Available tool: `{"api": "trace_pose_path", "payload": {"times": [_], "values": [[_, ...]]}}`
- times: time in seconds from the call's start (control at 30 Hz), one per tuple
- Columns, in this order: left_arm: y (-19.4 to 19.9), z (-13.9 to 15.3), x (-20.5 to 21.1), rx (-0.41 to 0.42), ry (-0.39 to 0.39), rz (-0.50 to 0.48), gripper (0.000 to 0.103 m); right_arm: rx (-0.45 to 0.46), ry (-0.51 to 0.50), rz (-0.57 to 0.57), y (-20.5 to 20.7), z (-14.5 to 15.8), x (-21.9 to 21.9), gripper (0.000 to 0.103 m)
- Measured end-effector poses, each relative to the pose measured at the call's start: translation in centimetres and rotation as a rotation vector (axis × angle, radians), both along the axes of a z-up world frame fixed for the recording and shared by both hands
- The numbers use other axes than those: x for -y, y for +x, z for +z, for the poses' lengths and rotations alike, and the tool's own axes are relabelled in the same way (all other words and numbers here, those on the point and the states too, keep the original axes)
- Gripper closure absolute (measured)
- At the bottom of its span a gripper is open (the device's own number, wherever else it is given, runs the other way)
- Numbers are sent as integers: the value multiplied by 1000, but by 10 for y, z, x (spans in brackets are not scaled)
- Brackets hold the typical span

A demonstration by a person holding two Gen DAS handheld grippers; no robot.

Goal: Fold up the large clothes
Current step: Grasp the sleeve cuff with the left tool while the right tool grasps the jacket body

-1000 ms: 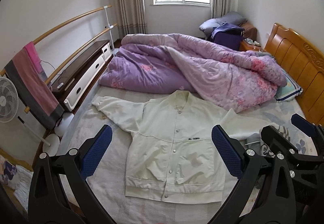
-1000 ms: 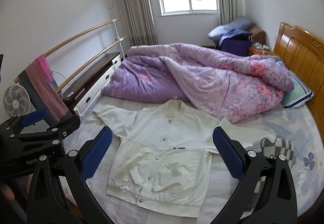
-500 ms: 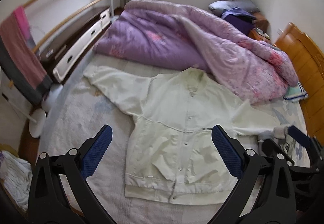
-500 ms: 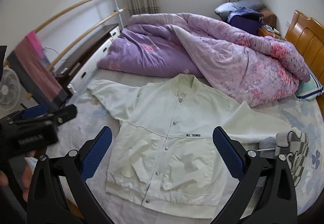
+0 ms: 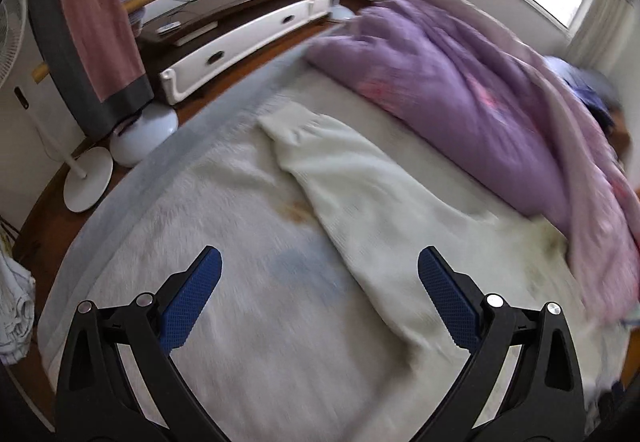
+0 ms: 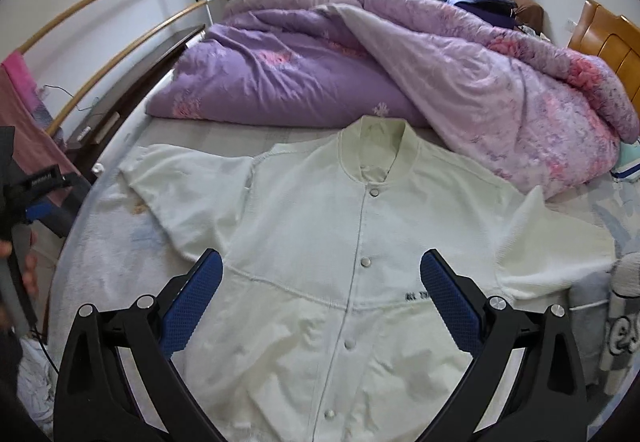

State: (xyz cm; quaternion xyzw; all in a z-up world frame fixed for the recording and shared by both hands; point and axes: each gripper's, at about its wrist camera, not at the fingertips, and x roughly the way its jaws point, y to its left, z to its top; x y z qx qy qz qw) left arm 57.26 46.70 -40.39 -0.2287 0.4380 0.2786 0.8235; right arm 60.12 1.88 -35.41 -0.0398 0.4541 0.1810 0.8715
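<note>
Left gripper (image 5: 318, 294) has swung from the jacket (image 6: 352, 282) body toward its outstretched sleeve (image 5: 360, 198), now just ahead; jaws apart, empty. Right gripper (image 6: 322, 298) hovers over the jacket front, flat on the bed (image 5: 208, 226), jaws apart; likely a sleeve fold comes first.

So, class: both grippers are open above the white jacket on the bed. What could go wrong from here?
1. The purple quilt lies against the white jacket collar, so it may snag a fold.
2. The left gripper view is blurred; grabbing the sleeve could miss or pinch the bedsheet too.
</note>
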Motion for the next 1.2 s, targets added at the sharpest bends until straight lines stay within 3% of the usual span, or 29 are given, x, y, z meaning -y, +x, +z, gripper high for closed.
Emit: {"api": "trace_pose_path", "payload": {"times": [0.13, 0.2, 0.27, 0.33, 0.43, 0.63, 0.67, 0.7, 0.73, 0.8, 0.87, 0.93, 1.0, 1.03, 1.1, 1.2], "values": [[42, -54, -60, -24, 9, 9, 5, -19, -8, -1, 26, -42, -17, 21], [58, -76, -82, -45, -6, 29, 5, -39, -8, -6, 36, -65, -21, 36], [75, -100, -104, -48, -36, 40, 6, -71, 6, -9, 44, -85, -21, 59], [90, -122, -120, -68, -40, 61, 6, -89, 1, -32, 47, -103, -18, 67], [107, -146, -134, -83, -45, 61, 28, -114, 13, -41, 48, -122, -8, 71], [125, -182, -162, -91, -114, 139, 29, -158, 33, 9, 50, -148, -8, 72], [127, -182, -162, -81, -100, 129, 40, -163, 45, 22, 52, -151, -12, 72], [128, -181, -162, -69, -94, 114, 61, -166, 57, 32, 53, -153, -17, 73], [127, -178, -163, -21, -134, 63, 89, -170, 80, 49, 55, -155, -23, 77], [115, -164, -167, 29, -142, 74, 90, -184, 113, 85, 57, -160, -39, 88], [89, -134, -170, 75, -72, 100, 91, -215, 164, 116, 61, -168, -56, 96], [54, -102, -178, 107, -10, 142, 91, -240, 234, 157, 66, -176, -79, 99], [26, -83, -185, 125, -8, 161, 91, -256, 265, 194, 71, -181, -104, 100], [15, -76, -186, 120, -10, 142, 91, -267, 283, 206, 73, -185, -116, 100], [3, -67, -175, 71, 66, 98, 91, -291, 285, 237, 76, -198, -143, 100], [-15, -64, -159, 44, 94, 89, 90, -438, 232, 208, 80, -243, -168, 102]]}}
